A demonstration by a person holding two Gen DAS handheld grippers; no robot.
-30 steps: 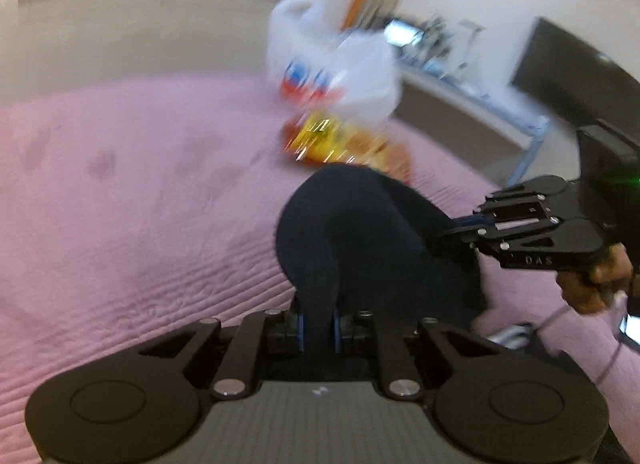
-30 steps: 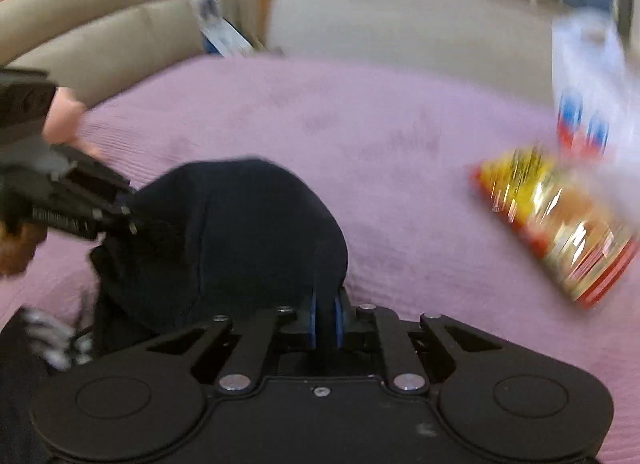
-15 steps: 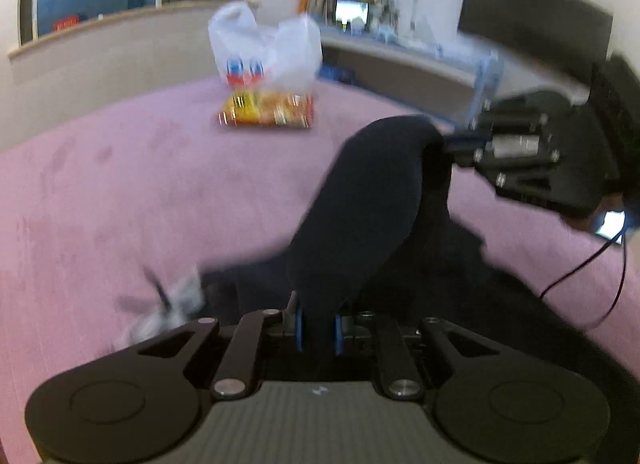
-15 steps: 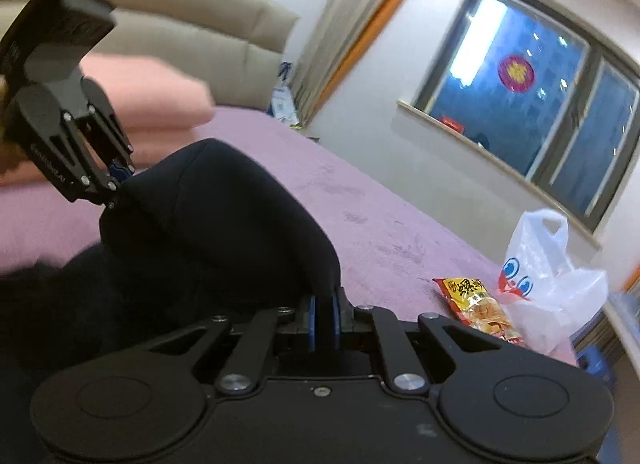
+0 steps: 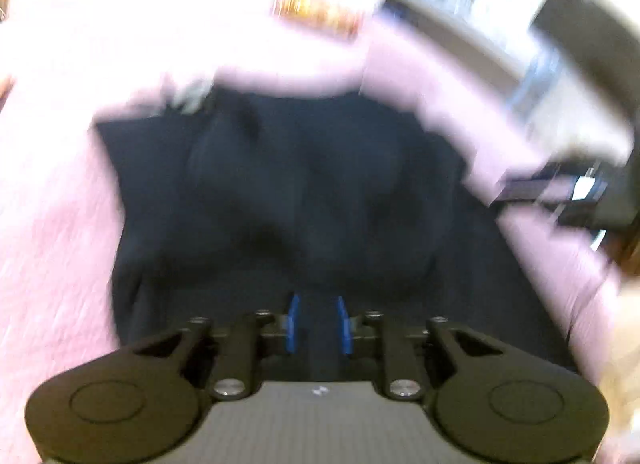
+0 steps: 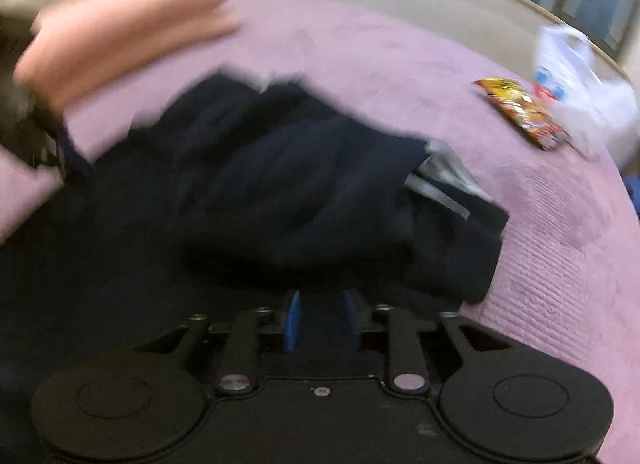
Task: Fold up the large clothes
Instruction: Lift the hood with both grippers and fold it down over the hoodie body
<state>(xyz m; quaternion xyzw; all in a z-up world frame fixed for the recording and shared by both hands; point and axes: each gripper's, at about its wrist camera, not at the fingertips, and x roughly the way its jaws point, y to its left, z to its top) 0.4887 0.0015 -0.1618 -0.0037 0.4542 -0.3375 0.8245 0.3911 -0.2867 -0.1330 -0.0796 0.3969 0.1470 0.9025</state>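
Note:
A large dark navy garment lies in a folded heap on the pink bedspread. My left gripper hangs low over its near edge. Its jaws are opening, and the blue pads stand apart with only loose dark cloth showing below the gap. In the right wrist view the same garment is doubled over itself, with a grey lining showing at its right side. My right gripper is also opening over the cloth, its pads not pressing on it. Both views are blurred.
A yellow-red snack packet and a white plastic bag lie at the bed's far right. A folded pink blanket sits at the far left, by a beige headboard. A desk stands beyond the bed.
Both grippers, shut on the garment's lifted edge, swung it across and down onto the rest of the cloth. Their pads have now parted and the cloth lies flat.

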